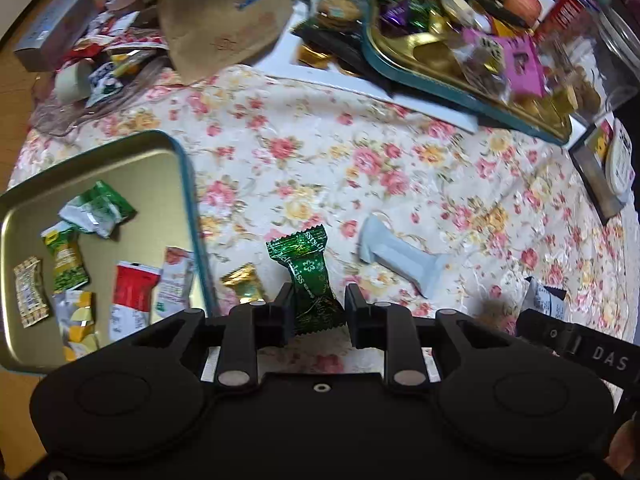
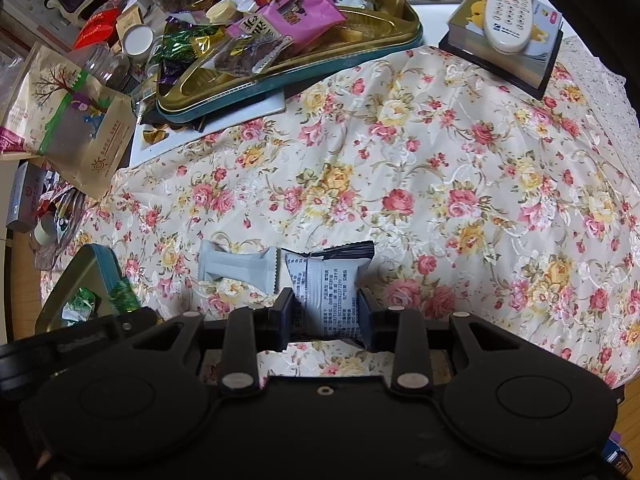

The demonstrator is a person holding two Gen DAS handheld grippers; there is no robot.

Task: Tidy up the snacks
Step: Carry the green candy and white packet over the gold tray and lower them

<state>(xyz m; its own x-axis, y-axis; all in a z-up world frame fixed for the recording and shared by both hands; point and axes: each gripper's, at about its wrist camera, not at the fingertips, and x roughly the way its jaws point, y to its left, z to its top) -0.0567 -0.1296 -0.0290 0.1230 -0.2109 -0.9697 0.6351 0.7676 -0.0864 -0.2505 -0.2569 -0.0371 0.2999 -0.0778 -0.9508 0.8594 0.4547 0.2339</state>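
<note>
My left gripper [image 1: 316, 306] is shut on a green foil candy [image 1: 308, 276], held just right of a gold tin tray [image 1: 176, 148] with several snack packets inside. A small gold candy [image 1: 244, 284] lies by the tray's edge. My right gripper [image 2: 326, 308] is shut on a black-and-white snack packet [image 2: 328, 280] above the floral cloth. A pale grey-blue wrapped bar [image 2: 236, 266] lies on the cloth just left of it; it also shows in the left wrist view [image 1: 400, 256]. The tin tray shows at the left in the right wrist view [image 2: 76, 276].
A second teal-rimmed gold tray [image 2: 280, 76] piled with candy and a pink packet [image 2: 296, 12] sits at the back. A kraft paper bag [image 2: 88, 132] lies back left. A remote [image 2: 508, 8] rests on a box back right. The floral cloth [image 2: 440, 168] covers the table.
</note>
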